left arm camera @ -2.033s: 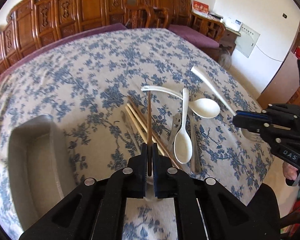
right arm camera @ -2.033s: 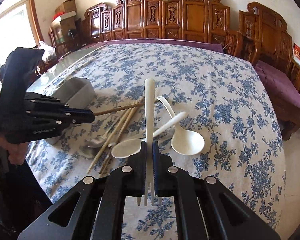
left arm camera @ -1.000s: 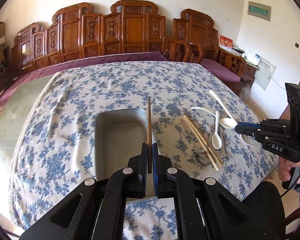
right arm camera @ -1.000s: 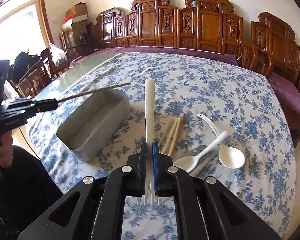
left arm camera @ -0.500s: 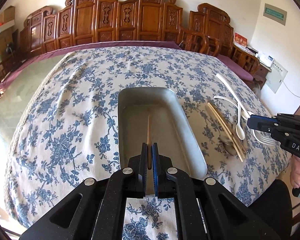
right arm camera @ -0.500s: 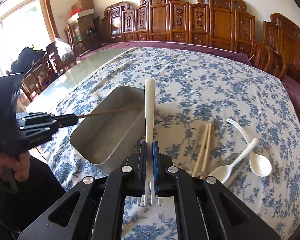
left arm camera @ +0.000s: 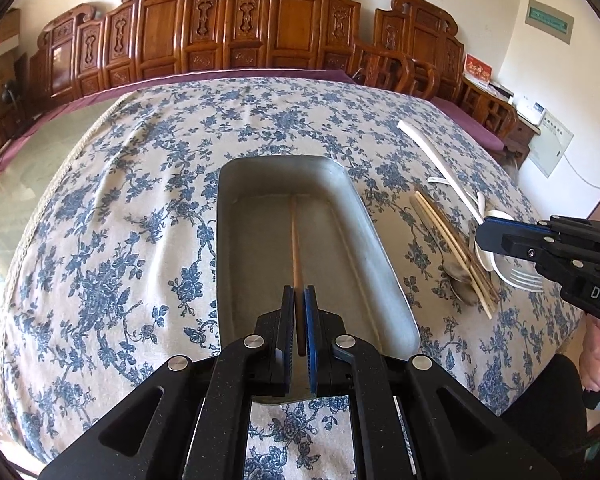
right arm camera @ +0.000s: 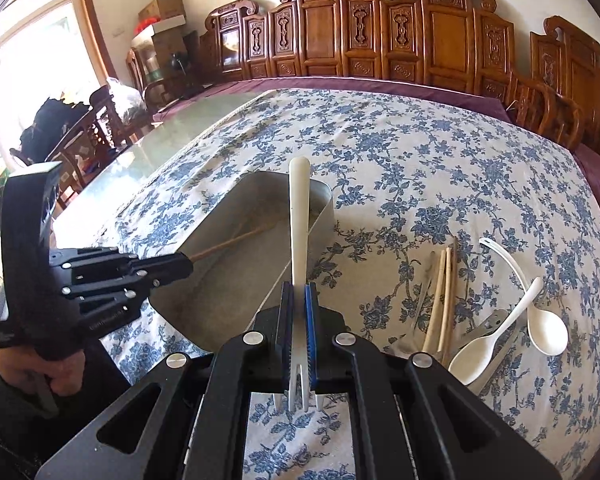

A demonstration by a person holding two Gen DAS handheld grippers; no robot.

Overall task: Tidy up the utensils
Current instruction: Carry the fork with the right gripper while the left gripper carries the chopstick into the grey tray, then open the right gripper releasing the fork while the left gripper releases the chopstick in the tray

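My left gripper [left arm camera: 299, 294] is shut on a brown chopstick [left arm camera: 296, 240] that points down into the grey metal tray [left arm camera: 236, 184], its tip near the tray floor. In the right wrist view the same gripper [right arm camera: 186, 266] holds the chopstick [right arm camera: 236, 240] over the tray [right arm camera: 324, 208]. My right gripper [right arm camera: 299, 290] is shut on a white plastic fork [right arm camera: 299, 216], handle forward, above the tray's near right edge. It shows in the left wrist view [left arm camera: 484, 232] with the fork [left arm camera: 520, 276].
Right of the tray lie several chopsticks [right arm camera: 444, 292], two white spoons [right arm camera: 546, 332] and a metal spoon [left arm camera: 458, 278] on the blue-flowered tablecloth [left arm camera: 140, 184]. Carved wooden chairs [left arm camera: 236, 28] ring the far side. The table edge is close below both grippers.
My left gripper carried the chopstick from the pile leftward to the tray and lowered it inside. My right gripper moved left with the fork toward the tray.
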